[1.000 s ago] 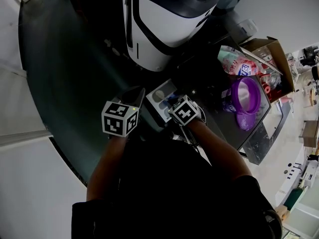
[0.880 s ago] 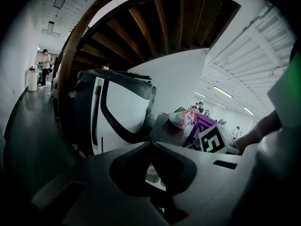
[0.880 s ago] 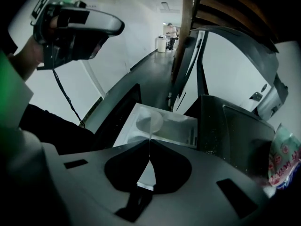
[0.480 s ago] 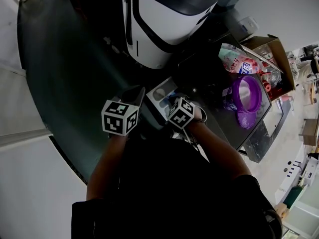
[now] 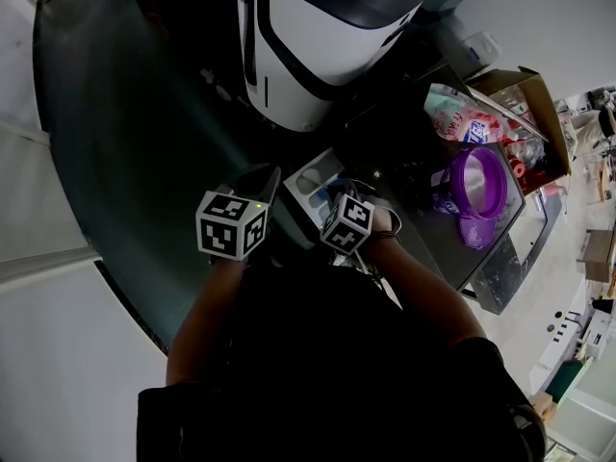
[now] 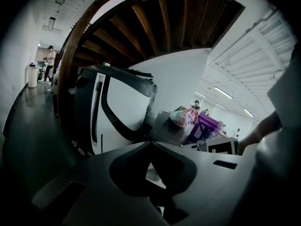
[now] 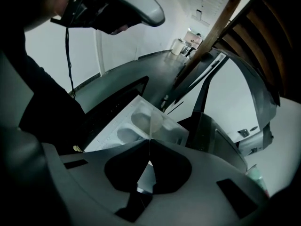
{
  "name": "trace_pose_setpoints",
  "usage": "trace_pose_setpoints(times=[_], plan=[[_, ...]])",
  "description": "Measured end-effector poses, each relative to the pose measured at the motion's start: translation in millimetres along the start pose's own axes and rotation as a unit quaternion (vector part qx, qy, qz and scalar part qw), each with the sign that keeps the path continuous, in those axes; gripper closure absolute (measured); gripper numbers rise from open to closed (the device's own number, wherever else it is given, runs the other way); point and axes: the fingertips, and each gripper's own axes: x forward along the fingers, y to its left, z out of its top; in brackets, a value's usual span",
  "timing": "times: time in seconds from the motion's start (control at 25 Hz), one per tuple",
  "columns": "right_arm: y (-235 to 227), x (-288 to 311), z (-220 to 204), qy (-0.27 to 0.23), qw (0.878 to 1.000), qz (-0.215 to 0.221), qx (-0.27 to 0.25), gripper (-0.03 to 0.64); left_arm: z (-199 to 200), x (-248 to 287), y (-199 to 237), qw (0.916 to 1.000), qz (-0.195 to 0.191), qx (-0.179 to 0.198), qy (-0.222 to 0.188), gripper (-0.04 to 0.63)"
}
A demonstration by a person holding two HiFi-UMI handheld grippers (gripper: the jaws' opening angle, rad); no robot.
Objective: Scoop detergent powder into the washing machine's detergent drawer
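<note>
Right tool (image 7: 149, 141), clenched on a translucent scoop (image 7: 153, 121), is held over the open detergent drawer (image 7: 126, 133), so dosing is judged under way; left tool (image 6: 150, 144) is closed on nothing seen.

I stand on a dark, shiny floor (image 5: 125, 162) that bends round in a big curve. Beside it, on my left, the ground is pale and white (image 5: 58, 354). Above me are brown wooden stairs (image 6: 155, 22), and I see them from below, with thick beams side by side. The wall (image 6: 178, 79) behind is plain white. The ceiling (image 6: 263, 46) is white too, with many thin slats, and long strip lights (image 6: 223, 92) shine on it. Far down the hall a person (image 6: 49, 62) stands next to a white bin (image 6: 32, 75). On my right an open cardboard box (image 5: 525, 114) sits with things in it.
</note>
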Motion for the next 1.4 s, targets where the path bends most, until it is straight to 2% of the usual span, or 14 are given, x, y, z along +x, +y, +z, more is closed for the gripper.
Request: trace_pose_setpoints(times=[0.32, 0.4, 0.56, 0.76, 1.0, 1.12, 1.2, 1.4], plan=[[2, 3, -3, 0.028, 0.995, -0.026, -0.094, 0.598, 2, 5, -2, 1.0, -0.005, 0.0, 0.003, 0.588], [2, 2, -2, 0.025, 0.995, -0.028, -0.097, 0.598, 2, 6, -3, 1.0, -0.006, -0.001, 0.004, 0.587], [-5, -5, 1, 0.007, 0.997, -0.03, -0.075, 0.598, 2, 9, -6, 0.9999, -0.009, 0.0, 0.006, 0.588], [-8, -12, 1, -0.013, 0.999, -0.01, -0.043, 0.598, 5, 14, -12, 0.9999, -0.009, 0.005, 0.01, 0.587], [-14, -32, 1, -0.065, 0.995, 0.044, 0.062, 0.598, 16, 24, -34, 0.9993, -0.014, 0.027, 0.02, 0.588], [-23, -48, -3, -0.107, 0.985, 0.064, 0.12, 0.598, 24, 32, -48, 0.9988, -0.017, 0.04, 0.025, 0.587], [-31, -59, -9, -0.137, 0.973, 0.08, 0.169, 0.598, 29, 38, -59, 0.9983, -0.019, 0.05, 0.026, 0.587], [-50, -91, -27, -0.211, 0.923, 0.131, 0.295, 0.598, 37, 54, -87, 0.9971, -0.022, 0.067, 0.03, 0.588]])
